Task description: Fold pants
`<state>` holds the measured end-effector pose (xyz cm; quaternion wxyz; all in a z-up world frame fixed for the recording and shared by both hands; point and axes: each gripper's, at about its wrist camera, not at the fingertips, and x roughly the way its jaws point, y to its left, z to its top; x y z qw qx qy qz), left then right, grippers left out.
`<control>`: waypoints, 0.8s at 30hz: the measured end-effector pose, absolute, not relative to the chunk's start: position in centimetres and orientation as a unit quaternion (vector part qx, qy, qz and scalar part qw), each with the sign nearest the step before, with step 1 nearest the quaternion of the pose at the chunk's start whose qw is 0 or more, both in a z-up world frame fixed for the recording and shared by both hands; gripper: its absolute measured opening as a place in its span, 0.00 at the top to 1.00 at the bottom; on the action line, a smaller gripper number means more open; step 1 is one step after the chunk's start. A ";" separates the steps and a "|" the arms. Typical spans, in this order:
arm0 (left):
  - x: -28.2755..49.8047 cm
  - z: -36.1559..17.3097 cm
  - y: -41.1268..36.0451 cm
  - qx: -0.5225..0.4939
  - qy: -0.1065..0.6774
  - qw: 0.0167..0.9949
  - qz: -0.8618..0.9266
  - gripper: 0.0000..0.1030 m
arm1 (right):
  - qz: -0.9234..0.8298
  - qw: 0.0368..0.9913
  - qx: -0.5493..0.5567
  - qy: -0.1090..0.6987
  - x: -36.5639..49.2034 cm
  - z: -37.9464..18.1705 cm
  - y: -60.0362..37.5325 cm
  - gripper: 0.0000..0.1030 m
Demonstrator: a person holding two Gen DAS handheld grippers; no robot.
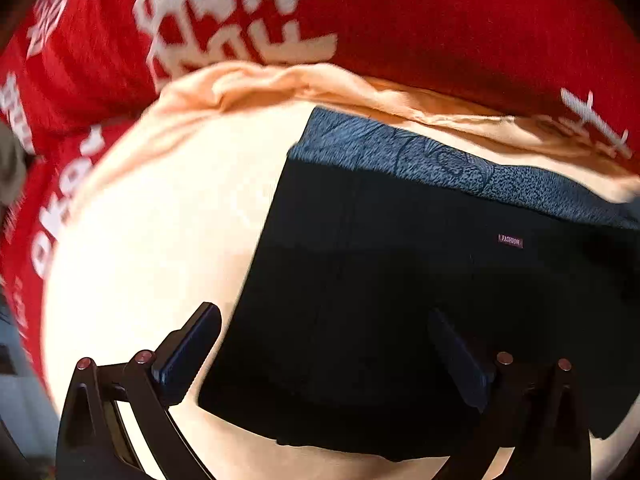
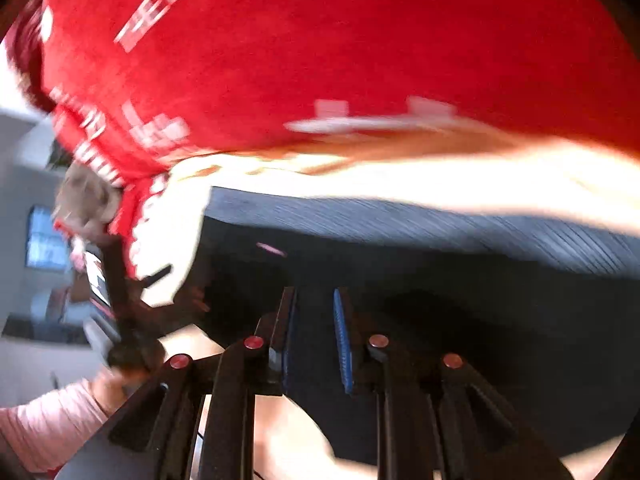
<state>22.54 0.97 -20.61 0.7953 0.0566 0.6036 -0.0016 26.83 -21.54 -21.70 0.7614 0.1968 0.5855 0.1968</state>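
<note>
A: From the left wrist, what lies underneath?

B: A pale peach sheet [image 1: 152, 248] over a red blanket with white lettering [image 1: 440, 40], which fills the upper frame. The black pants [image 1: 380, 300] lie folded flat at centre right, the blue-grey patterned band [image 1: 420, 160] along their upper edge, a small "FASHION" tag [image 1: 511, 241] just below it.

A: And the left hand-held gripper [image 1: 324, 344]?

B: Jaws wide apart, empty, straddling the pants' lower left corner; the cloth runs up and rightward from it, long axis roughly left to right.

A: The right wrist view?

B: Blurred. The same red blanket fills the top, the sheet a bright strip beneath. The pants spread across the middle, band again at the upper edge. The right hand-held gripper [image 2: 316, 340] has its jaws narrowly apart over dark cloth; whether they pinch it, I cannot tell. It looks nearer the fabric, so I judge it better placed for the next fold.
</note>
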 end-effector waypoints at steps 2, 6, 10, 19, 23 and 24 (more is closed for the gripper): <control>22.1 -21.0 1.3 0.045 0.606 0.794 -0.006 0.00 | 0.231 0.759 0.159 0.588 30.1 -22.5 -17.6 0.70; 21.1 -21.2 1.4 0.042 0.593 0.804 -0.023 0.00 | 0.265 0.747 0.095 0.603 34.0 -24.4 -11.5 0.56; 20.7 -21.4 1.9 0.027 0.585 0.810 -0.028 0.00 | 0.279 0.740 0.055 0.610 35.3 -25.7 -8.1 0.56; 19.7 -21.8 1.8 0.021 0.570 0.821 -0.037 0.00 | 0.278 0.734 0.006 0.619 38.4 -28.5 -4.9 0.59; 19.7 -21.9 2.6 0.020 0.569 0.821 -0.034 0.00 | 0.286 0.731 -0.018 0.619 38.2 -27.6 -3.8 0.95; 19.7 -22.0 2.5 0.019 0.569 0.821 -0.034 0.00 | 0.280 0.736 -0.035 0.615 38.2 -27.6 -3.2 0.95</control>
